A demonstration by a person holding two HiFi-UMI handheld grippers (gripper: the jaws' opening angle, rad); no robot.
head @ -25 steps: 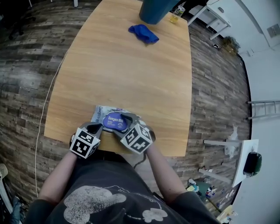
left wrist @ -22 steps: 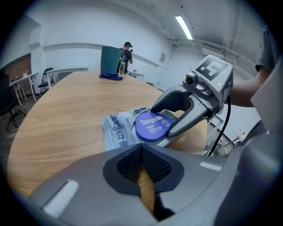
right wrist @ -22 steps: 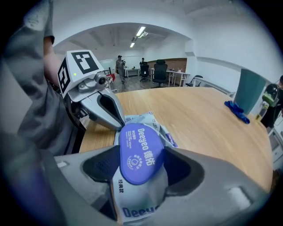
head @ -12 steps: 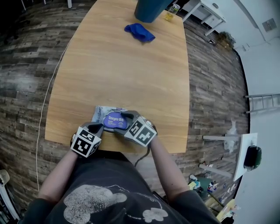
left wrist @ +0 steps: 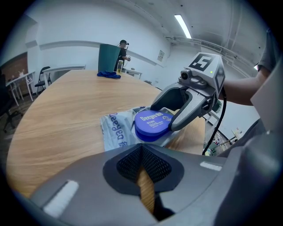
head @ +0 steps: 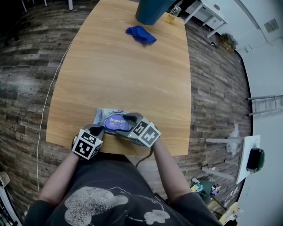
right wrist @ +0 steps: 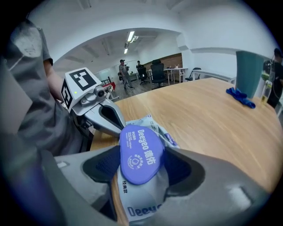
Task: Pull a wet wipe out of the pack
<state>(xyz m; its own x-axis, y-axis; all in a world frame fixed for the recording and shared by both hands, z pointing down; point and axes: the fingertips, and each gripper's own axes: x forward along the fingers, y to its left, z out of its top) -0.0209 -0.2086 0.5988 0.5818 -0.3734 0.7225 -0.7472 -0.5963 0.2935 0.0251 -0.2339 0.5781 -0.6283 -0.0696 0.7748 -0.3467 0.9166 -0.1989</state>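
A grey wet wipe pack (head: 105, 116) with a round blue lid (head: 117, 123) lies near the front edge of the wooden table (head: 128, 75). My right gripper (head: 127, 122) comes in from the right, its jaws on either side of the lid (right wrist: 140, 152) and pressing its edges. The pack (right wrist: 142, 201) runs under those jaws. My left gripper (head: 99, 129) is shut with nothing in it, its tip at the pack's near left corner. In the left gripper view, bare wood shows past the closed jaws (left wrist: 143, 170), and the lid (left wrist: 152, 123) lies ahead.
A blue cloth (head: 140, 34), a teal bin (head: 150, 9) and a small bottle (head: 171, 15) stand at the table's far end. The table's front edge runs just under both grippers. People stand far off in the room (right wrist: 124, 70).
The right gripper has rolled a little about the lid, its marker cube turning. The left gripper and the pack have stayed in place.
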